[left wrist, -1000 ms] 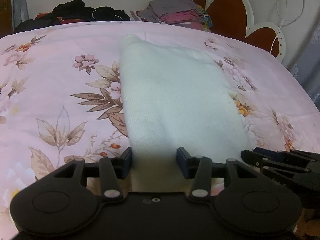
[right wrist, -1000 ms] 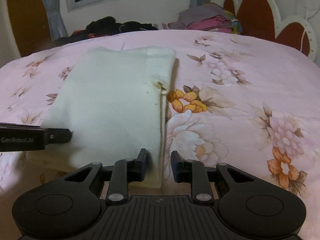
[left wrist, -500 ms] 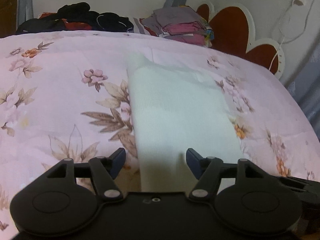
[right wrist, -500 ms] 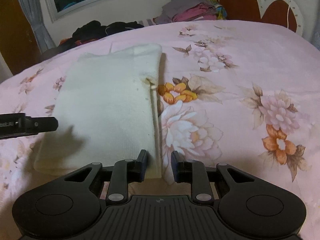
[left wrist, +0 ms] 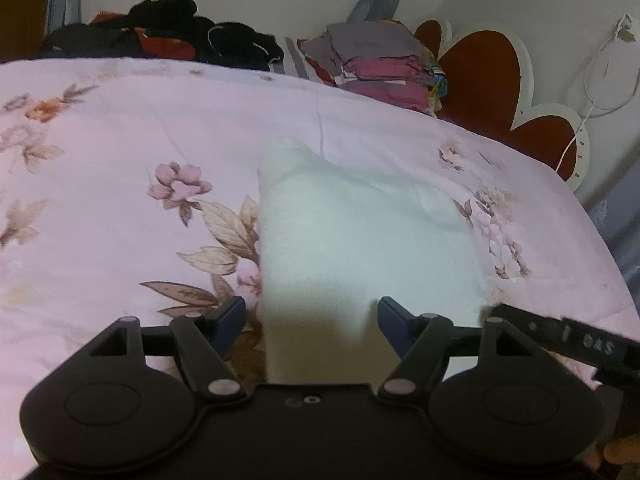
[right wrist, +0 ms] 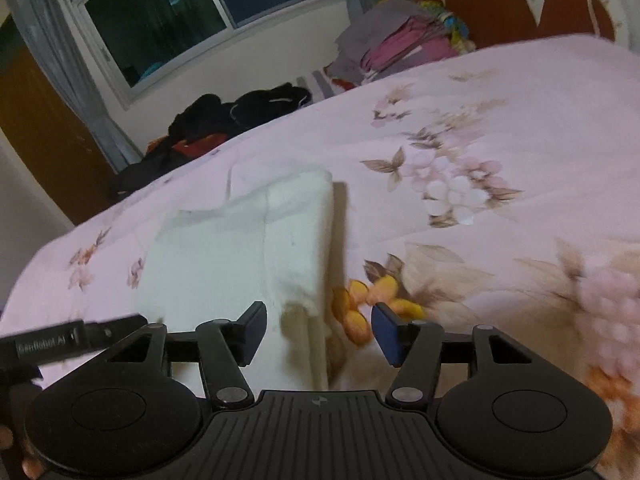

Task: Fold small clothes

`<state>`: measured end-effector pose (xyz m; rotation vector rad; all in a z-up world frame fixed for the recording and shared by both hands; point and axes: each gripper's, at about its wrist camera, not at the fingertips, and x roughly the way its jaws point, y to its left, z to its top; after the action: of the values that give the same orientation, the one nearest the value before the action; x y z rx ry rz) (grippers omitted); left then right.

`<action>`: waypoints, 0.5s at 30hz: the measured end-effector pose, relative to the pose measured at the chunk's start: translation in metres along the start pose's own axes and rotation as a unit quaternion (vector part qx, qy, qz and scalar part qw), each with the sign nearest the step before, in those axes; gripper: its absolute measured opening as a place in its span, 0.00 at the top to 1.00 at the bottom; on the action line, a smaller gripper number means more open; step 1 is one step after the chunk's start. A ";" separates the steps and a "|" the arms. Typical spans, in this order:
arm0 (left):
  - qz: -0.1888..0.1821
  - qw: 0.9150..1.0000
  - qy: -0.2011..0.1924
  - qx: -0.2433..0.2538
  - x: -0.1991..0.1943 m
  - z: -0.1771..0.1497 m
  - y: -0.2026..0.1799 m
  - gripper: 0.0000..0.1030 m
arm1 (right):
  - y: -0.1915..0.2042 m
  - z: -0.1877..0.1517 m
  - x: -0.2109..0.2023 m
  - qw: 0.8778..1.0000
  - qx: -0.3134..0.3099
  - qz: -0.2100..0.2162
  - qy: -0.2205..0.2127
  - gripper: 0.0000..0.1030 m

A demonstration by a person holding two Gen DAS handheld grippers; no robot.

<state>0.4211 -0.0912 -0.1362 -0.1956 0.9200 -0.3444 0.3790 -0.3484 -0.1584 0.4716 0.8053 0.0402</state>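
A white knit garment lies folded into a long rectangle on the pink floral bedspread. It also shows in the right wrist view. My left gripper is open and empty, raised over the garment's near left edge. My right gripper is open and empty, raised over the garment's near right edge, where a small flap of fabric sticks out. Each gripper shows at the side of the other's view.
A stack of folded clothes and a dark heap of clothes lie at the bed's far edge. A red-and-white scalloped headboard stands at the right. A window is on the far wall.
Both grippers opened wide, let go of the garment's near edge and lifted up and back. The right gripper was shut on the right edge before. The garment stays flat.
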 end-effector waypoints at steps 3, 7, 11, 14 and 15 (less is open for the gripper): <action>-0.013 1.000 0.009 -0.005 0.012 0.001 -0.001 0.31 | -0.008 0.009 0.018 0.999 0.027 0.024 0.011 0.44; -0.027 0.999 0.020 -0.024 0.027 0.001 0.003 0.30 | -0.015 0.013 0.039 0.998 0.040 0.048 0.026 0.44; -0.041 0.998 0.022 -0.042 0.034 0.000 0.006 0.30 | -0.024 0.011 0.049 0.994 0.061 0.086 0.031 0.44; -0.047 0.998 0.021 -0.046 0.035 -0.001 0.005 0.36 | -0.019 0.011 0.053 0.991 0.056 0.110 0.043 0.44; -0.050 0.997 0.022 -0.048 0.035 -0.001 0.005 0.41 | -0.016 0.010 0.053 0.992 0.047 0.110 0.045 0.45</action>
<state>0.4405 -0.0995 -0.1640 -0.3249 0.9728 -0.3977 0.4208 -0.3553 -0.1950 0.6500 0.8438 0.2301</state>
